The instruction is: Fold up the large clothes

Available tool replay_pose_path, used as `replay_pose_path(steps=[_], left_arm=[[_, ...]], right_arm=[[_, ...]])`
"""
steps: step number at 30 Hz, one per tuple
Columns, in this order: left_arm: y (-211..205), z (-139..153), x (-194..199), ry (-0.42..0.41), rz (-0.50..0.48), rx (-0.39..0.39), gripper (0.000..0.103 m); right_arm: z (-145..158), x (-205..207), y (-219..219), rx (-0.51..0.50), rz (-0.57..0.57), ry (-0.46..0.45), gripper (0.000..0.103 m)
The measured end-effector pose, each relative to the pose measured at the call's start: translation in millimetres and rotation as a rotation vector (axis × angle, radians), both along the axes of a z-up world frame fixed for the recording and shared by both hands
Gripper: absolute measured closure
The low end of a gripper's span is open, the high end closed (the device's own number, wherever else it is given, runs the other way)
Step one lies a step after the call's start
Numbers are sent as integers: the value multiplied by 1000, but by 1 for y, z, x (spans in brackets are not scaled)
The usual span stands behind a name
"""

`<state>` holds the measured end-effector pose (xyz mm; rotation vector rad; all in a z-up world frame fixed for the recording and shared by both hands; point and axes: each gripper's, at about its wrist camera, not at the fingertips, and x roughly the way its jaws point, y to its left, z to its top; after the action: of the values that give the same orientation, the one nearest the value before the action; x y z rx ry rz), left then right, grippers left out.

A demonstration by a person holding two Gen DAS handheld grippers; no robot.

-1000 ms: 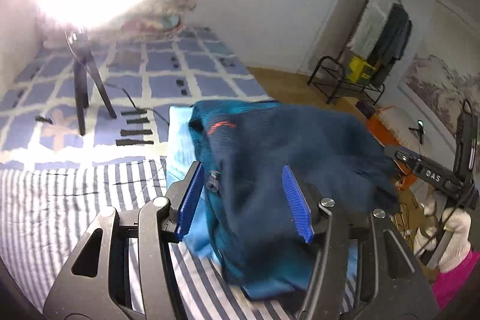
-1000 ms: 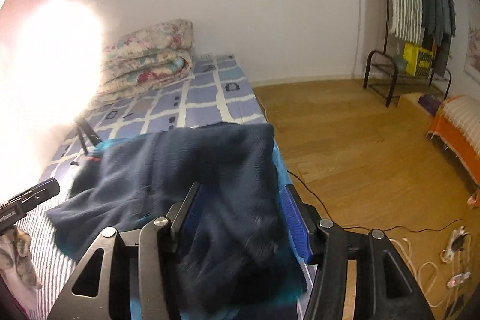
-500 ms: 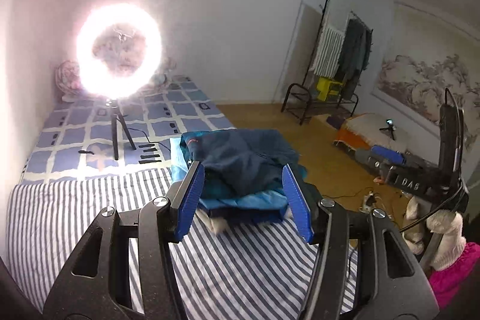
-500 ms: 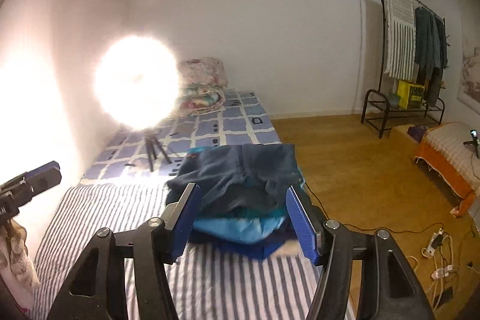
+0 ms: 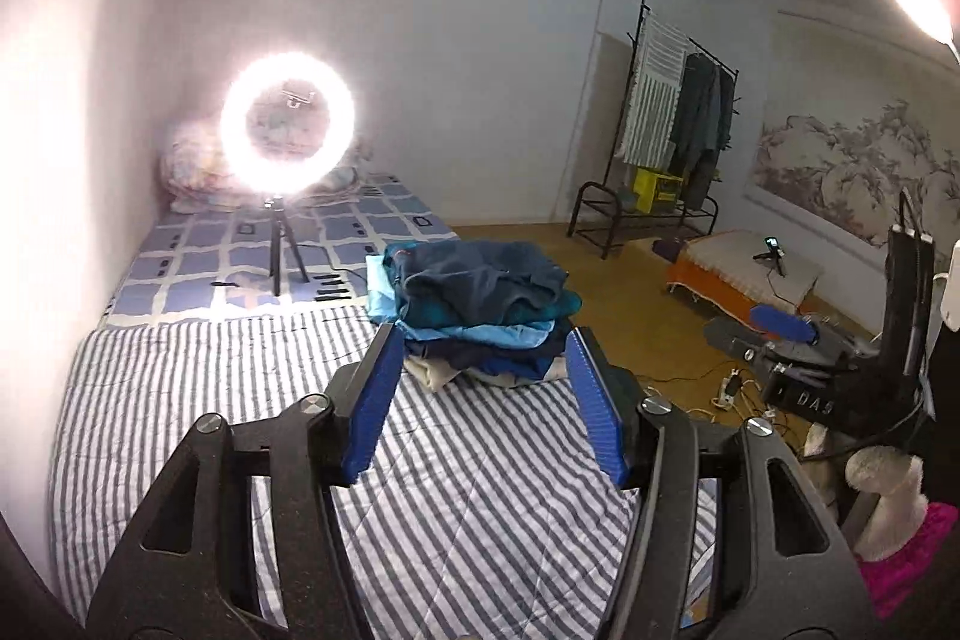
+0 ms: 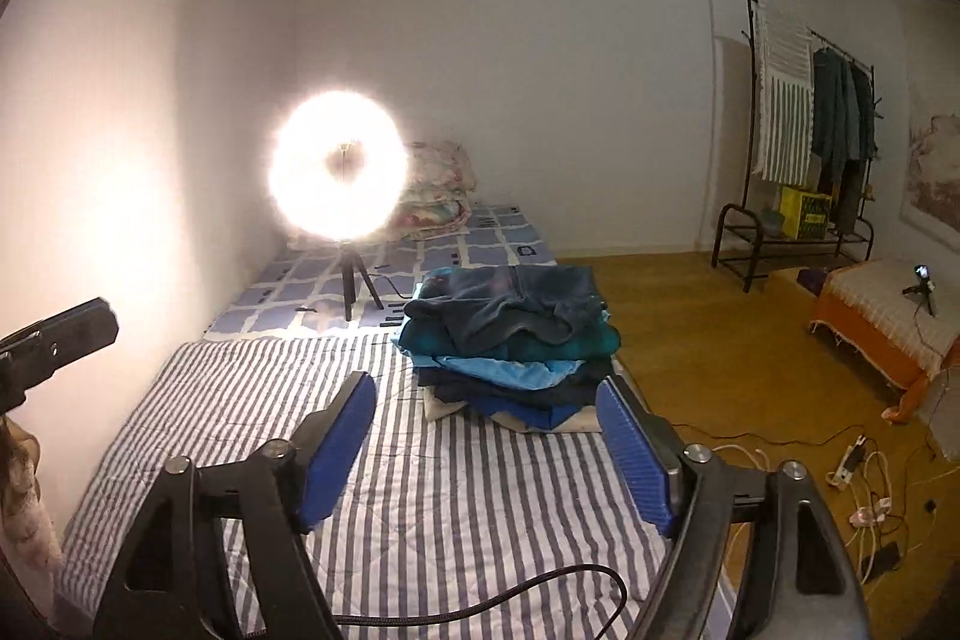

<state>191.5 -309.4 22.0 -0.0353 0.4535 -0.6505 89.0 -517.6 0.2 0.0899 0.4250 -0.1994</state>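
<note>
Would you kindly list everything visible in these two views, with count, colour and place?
clothes stack: one, blues and teal, folded on the bed's right edge
bed: one, grey-white striped cover, foreground
checked sheet: one, blue-white, far end of bed
ring light: one, lit white, on a tripod on the checked sheet
quilt: one, floral, folded by the far wall
clothes rack: one, black, right wall, with hanging garments
yellow box: one, on the rack's shelf
low bench: one, orange, right
cables: several, on the wood floor
left gripper: blue pads, opening, nothing between
right gripper: blue pads, opening, nothing between
</note>
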Motion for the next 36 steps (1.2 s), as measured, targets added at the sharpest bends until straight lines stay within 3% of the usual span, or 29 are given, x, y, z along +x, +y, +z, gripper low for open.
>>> replay_pose_path(steps=[7, 10, 13, 20, 36], left_arm=[[10, -19, -28, -25, 30, -16, 15], [5, -34, -30, -18, 27, 37, 10], [4, -44, -29, -8, 39, 57, 3], [-1, -55, -29, -19, 81, 119, 0], [-8, -69, -31, -17, 94, 170, 0]], right_arm=[[-12, -12, 3, 0, -4, -18, 9], [-19, -13, 6, -9, -12, -15, 0], [-26, -11, 9, -27, -16, 1, 0], [-43, -14, 8, -10, -52, 23, 0], [-61, -12, 13, -11, -73, 33, 0]])
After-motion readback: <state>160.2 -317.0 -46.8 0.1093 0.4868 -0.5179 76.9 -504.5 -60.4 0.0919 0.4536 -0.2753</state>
